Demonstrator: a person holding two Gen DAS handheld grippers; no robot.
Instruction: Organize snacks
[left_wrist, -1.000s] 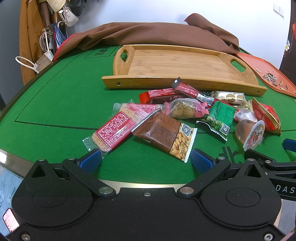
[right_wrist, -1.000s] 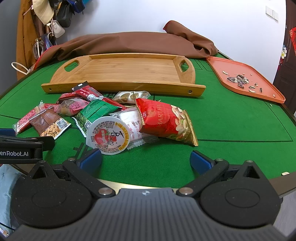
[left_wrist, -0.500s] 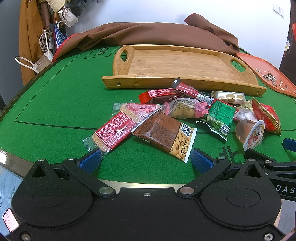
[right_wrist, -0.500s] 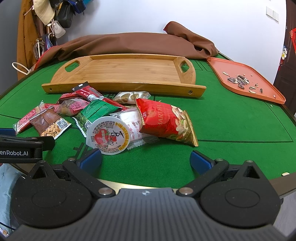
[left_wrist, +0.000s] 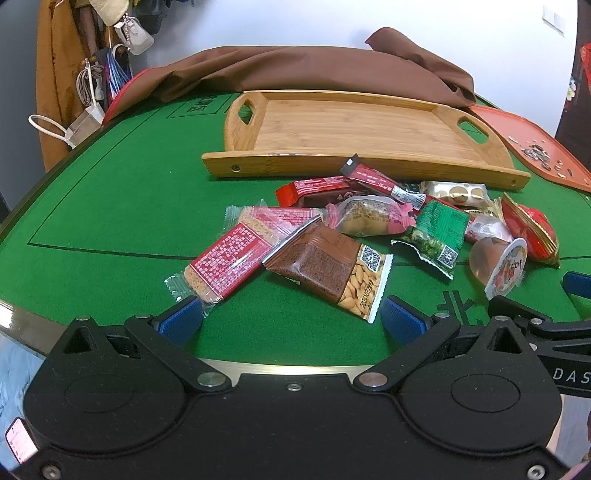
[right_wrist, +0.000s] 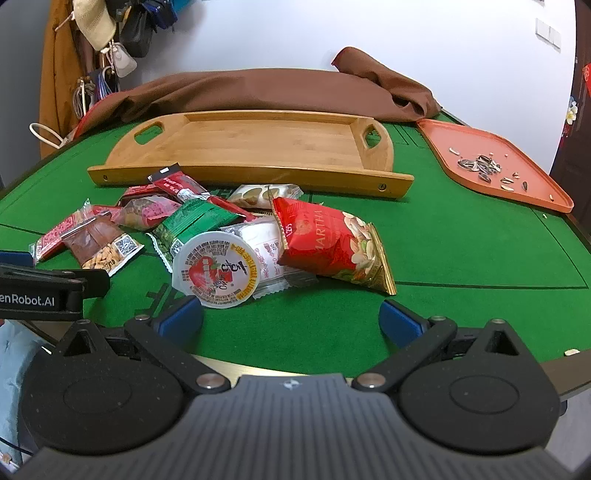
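Note:
A pile of snack packets lies on the green table in front of an empty wooden tray (left_wrist: 354, 129) (right_wrist: 258, 144). Nearest my left gripper (left_wrist: 291, 319) are a brown peanut packet (left_wrist: 328, 271) and a red wafer bar (left_wrist: 225, 264). Nearest my right gripper (right_wrist: 290, 319) are a round jelly cup (right_wrist: 216, 273) and a red nut bag (right_wrist: 328, 245). A green packet (left_wrist: 436, 229) (right_wrist: 188, 225) lies in the middle of the pile. Both grippers are open and empty, low at the table's near edge, short of the pile.
A brown cloth (left_wrist: 314, 70) lies behind the tray. An orange tray (right_wrist: 495, 166) with seed shells sits at the right. Coats and bags (left_wrist: 92, 66) hang beyond the table's far left. The right gripper's finger (left_wrist: 576, 282) shows at the left wrist view's right edge.

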